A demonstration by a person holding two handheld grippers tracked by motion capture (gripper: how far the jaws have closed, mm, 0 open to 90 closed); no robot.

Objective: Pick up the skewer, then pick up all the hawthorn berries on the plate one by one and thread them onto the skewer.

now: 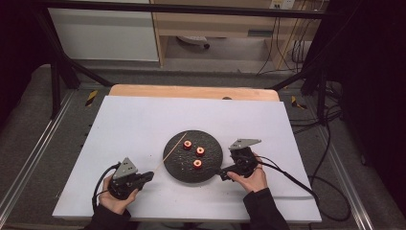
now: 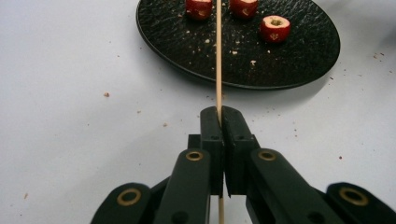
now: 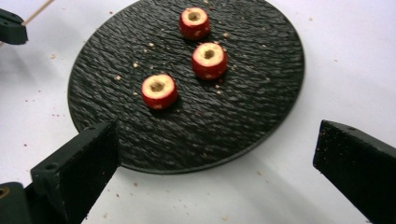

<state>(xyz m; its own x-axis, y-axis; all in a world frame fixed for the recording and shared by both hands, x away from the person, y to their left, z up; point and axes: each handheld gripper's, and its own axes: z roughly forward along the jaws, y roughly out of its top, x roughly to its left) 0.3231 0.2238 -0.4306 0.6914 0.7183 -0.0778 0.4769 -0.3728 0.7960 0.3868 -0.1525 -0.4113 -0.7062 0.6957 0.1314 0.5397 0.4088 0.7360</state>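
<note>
- Your left gripper (image 2: 219, 122) is clenching its jaws on the skewer (image 2: 218, 56).
- Your right gripper (image 3: 215, 154) is holding its jaws released beside the black plate (image 3: 261, 93).
- No writing is showing legibly.

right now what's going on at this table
A person holds tongs in each hand. The left tongs are shut on a thin wooden skewer that reaches over the round black textured plate. The right tongs sit open at the plate's near edge, holding nothing. Three small cored red fruits lie loose on the plate, none skewered yet.
</note>
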